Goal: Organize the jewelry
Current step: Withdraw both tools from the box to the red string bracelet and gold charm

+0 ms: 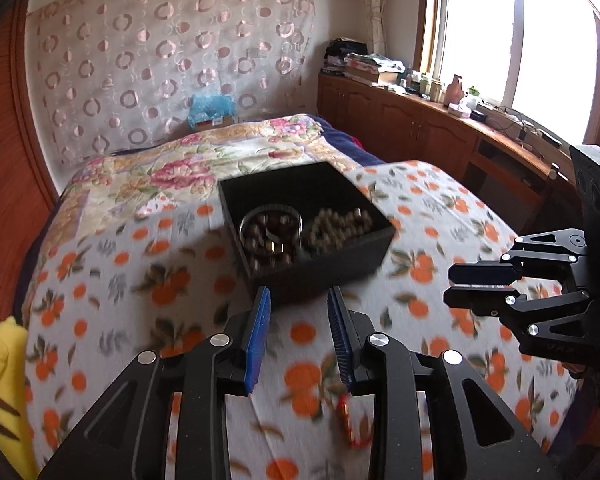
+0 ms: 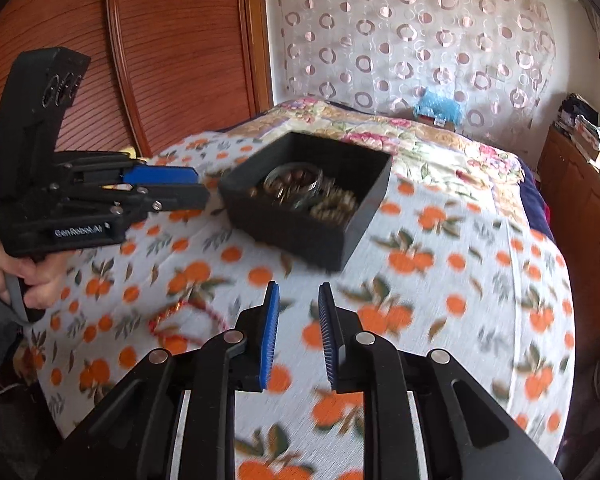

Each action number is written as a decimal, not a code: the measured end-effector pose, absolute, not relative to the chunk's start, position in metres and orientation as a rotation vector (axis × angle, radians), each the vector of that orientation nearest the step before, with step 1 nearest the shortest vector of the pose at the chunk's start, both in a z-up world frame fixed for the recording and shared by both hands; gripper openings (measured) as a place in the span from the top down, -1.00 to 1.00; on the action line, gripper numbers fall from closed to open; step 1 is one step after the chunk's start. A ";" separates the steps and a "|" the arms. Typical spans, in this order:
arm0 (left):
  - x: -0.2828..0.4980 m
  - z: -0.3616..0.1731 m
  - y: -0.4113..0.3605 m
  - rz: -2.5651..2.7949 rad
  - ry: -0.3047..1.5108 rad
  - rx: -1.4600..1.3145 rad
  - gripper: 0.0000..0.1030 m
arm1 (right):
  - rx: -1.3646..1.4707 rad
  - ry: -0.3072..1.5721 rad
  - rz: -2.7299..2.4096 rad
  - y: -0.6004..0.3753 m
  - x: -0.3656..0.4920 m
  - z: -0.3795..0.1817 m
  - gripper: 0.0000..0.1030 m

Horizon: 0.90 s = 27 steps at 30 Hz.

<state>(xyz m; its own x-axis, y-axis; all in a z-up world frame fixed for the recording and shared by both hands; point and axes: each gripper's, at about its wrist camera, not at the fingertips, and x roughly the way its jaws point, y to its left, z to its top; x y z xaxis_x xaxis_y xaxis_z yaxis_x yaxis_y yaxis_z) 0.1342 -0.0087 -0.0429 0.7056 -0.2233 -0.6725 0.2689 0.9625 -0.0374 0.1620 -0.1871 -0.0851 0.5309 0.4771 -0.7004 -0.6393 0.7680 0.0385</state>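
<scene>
A black open box (image 1: 340, 264) sits on the orange-print cloth (image 1: 140, 280). Inside lie a dark brown bead bracelet with a clear bangle (image 1: 270, 236) and a pale bead bracelet (image 1: 340, 226). The box also shows in the right wrist view (image 2: 300, 236). A red string bracelet (image 2: 188, 316) lies on the cloth nearer me; it also shows in the left wrist view (image 1: 348, 424), under my left gripper. My left gripper (image 1: 299, 300) is open and empty, just short of the box. My right gripper (image 2: 299, 292) is open and empty, short of the box.
The cloth covers a bed with a floral quilt (image 1: 188, 164) behind. A wooden cabinet with clutter (image 1: 420, 120) runs along the window at the right. A wooden wardrobe (image 2: 140, 60) stands at the left. A yellow item (image 1: 0, 380) lies at the left edge.
</scene>
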 end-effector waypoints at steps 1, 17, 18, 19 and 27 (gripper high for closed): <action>0.128 -0.046 -0.007 -0.275 0.742 0.059 0.46 | -0.236 0.760 0.670 -0.188 0.155 -0.088 0.56; 0.061 -0.070 0.008 -0.243 0.773 0.024 0.44 | -0.256 0.779 0.644 -0.186 0.094 -0.112 0.42; 0.057 -0.070 0.010 -0.239 0.770 0.022 0.44 | -0.257 0.777 0.640 -0.187 0.092 -0.112 0.42; 0.054 -0.068 0.010 -0.236 0.767 0.022 0.44 | -0.258 0.776 0.636 -0.188 0.090 -0.112 0.42; 0.031 -0.064 0.014 -0.222 0.744 0.014 0.43 | -0.244 0.784 0.654 -0.184 0.082 -0.116 0.42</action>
